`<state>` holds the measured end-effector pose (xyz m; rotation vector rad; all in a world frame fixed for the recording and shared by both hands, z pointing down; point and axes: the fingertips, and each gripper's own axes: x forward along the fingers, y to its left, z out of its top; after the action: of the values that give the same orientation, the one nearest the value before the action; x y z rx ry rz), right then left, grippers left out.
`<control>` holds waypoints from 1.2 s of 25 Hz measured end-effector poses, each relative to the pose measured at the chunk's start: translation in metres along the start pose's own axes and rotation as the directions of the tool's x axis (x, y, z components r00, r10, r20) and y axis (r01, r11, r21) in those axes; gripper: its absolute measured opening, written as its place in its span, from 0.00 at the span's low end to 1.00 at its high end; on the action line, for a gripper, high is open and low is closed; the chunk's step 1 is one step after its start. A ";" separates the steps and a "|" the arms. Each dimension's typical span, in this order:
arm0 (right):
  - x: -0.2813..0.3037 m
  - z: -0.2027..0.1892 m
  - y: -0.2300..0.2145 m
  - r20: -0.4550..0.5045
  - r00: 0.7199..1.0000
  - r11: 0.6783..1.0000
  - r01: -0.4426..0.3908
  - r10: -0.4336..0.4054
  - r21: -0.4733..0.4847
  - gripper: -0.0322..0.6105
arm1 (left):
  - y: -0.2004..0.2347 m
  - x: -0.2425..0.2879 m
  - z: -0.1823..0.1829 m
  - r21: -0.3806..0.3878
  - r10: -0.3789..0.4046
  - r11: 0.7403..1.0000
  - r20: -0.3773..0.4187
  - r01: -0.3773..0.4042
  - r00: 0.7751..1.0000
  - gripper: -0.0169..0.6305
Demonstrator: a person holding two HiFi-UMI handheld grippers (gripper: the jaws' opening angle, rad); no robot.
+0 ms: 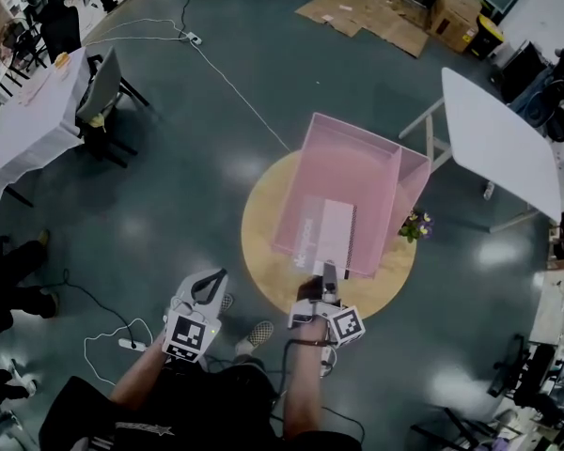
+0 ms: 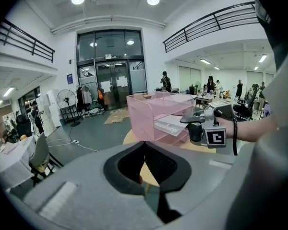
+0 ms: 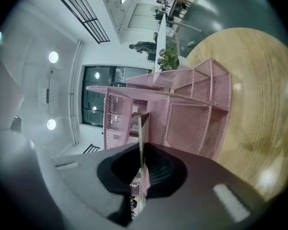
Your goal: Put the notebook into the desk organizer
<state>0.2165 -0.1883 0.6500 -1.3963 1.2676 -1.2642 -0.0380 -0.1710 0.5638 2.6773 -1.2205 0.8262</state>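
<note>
Head view: right gripper (image 1: 327,271) fingers pinch one notebook (image 1: 332,233) partly in one pink organizer (image 1: 357,153); left gripper (image 1: 218,278) fingers closed, empty.

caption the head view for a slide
Right gripper holds the notebook partway inside the pink desk organizer on the table; left gripper hangs aside.

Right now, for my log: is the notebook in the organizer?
Partly in: the notebook pokes into the organizer, its near end pinched by the right claw.
</note>
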 end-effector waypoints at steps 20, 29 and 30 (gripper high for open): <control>-0.003 0.002 0.010 0.050 0.988 0.986 0.147 -0.144 -0.078 0.35 | -0.003 -0.006 -0.006 -0.003 -0.012 1.000 0.005 0.012 1.000 0.04; -0.008 -0.003 0.001 0.045 0.983 0.979 0.182 -0.179 -0.094 0.52 | -0.005 -0.018 -0.011 -0.008 -0.004 1.000 0.008 0.004 1.000 0.04; -0.007 -0.004 0.000 0.045 0.982 0.978 0.185 -0.181 -0.100 0.54 | -0.004 -0.019 -0.012 -0.009 -0.002 1.000 0.008 0.002 1.000 0.04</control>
<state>0.2123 -0.1810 0.6500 -1.6338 1.2170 -1.3051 -0.0505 -0.1514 0.5649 2.6772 -1.2196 0.8083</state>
